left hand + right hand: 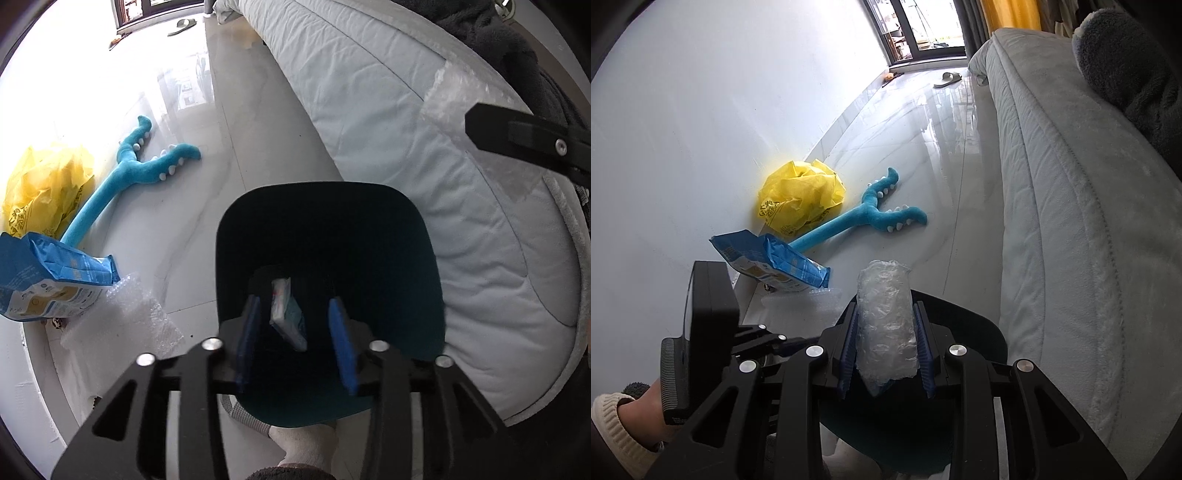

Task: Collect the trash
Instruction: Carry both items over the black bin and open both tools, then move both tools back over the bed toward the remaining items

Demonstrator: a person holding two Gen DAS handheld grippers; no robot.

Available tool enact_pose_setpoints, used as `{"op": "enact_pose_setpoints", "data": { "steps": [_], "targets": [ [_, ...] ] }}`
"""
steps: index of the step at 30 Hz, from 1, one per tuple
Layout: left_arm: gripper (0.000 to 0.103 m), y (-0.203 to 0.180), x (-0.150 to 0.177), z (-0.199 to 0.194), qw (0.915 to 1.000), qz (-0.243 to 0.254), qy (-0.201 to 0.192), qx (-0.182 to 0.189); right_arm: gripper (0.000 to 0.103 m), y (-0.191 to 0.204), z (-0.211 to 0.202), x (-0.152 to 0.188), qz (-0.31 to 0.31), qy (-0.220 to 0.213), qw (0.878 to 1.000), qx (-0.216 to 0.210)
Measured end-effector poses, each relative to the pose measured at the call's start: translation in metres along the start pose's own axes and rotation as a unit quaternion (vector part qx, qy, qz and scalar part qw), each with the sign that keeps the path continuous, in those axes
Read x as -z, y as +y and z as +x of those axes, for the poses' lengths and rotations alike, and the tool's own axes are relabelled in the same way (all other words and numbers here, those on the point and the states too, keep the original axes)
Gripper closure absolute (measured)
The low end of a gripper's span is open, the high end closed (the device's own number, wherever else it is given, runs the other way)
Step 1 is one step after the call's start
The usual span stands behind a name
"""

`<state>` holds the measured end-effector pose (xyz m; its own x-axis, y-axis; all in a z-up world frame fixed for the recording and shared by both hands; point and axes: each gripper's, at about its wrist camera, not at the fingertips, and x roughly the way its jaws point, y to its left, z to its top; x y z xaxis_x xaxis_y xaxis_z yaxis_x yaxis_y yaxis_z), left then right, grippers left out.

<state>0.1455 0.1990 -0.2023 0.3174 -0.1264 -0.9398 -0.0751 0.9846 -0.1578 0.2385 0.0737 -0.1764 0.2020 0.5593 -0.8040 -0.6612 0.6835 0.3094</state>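
Trash is being dropped into the dark teal rounded plastic bin [332,266], the landmark for everything below.

Left wrist view: the left gripper [297,332] hangs over the bin's mouth with its blue pads apart, and one small white-and-teal wrapper [288,314] sits between them, touching neither as far as I can tell; it looks just released, falling into the bin. Left of the bin on the pale tiled floor [240,129] lie one flat clear bubble-wrap sheet [122,317], one blue-and-white paper bag [48,280], one crumpled yellow plastic bag [44,184] and one blue plush forked toy [140,170]. Right of the bin runs a grey quilted bed edge [424,147].

Right wrist view: the right gripper [886,343] is clamped on one rolled clear bubble-wrap wad [886,317], held above the bin's near rim.

Judged step: depositing. Next, the right gripper needs to centre over the opening and part its pads. Three loose pieces of trash appear left beyond the bin; the toy probably stays.
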Motion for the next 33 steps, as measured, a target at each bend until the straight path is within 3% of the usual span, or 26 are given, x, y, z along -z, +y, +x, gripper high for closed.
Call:
{"op": "enact_pose_setpoints", "data": {
  "steps": [10,16,20,30,33],
  "targets": [
    [0.031,0.022,-0.001,-0.043,0.9972,-0.021,-0.072,-0.007,0.073,-0.002,0.050,0.011,0.005,0.052,0.998,0.030],
    [0.026,0.027,-0.008,-0.072,0.9921,-0.041,-0.119,0.004,0.073,-0.003,0.083,0.024,0.014,0.088,0.995,0.037],
    [0.026,0.025,-0.009,-0.090,0.9879,-0.037,-0.151,0.000,0.073,-0.005,0.099,0.031,0.014,0.108,0.993,0.044],
    [0.025,0.019,-0.017,-0.130,0.9718,-0.039,-0.228,0.047,0.072,-0.006,0.121,0.052,-0.001,0.148,0.987,0.067],
    [0.025,0.015,-0.020,-0.141,0.9670,-0.042,-0.245,0.055,0.060,-0.004,0.123,0.060,-0.006,0.161,0.984,0.070]
  ]
}}
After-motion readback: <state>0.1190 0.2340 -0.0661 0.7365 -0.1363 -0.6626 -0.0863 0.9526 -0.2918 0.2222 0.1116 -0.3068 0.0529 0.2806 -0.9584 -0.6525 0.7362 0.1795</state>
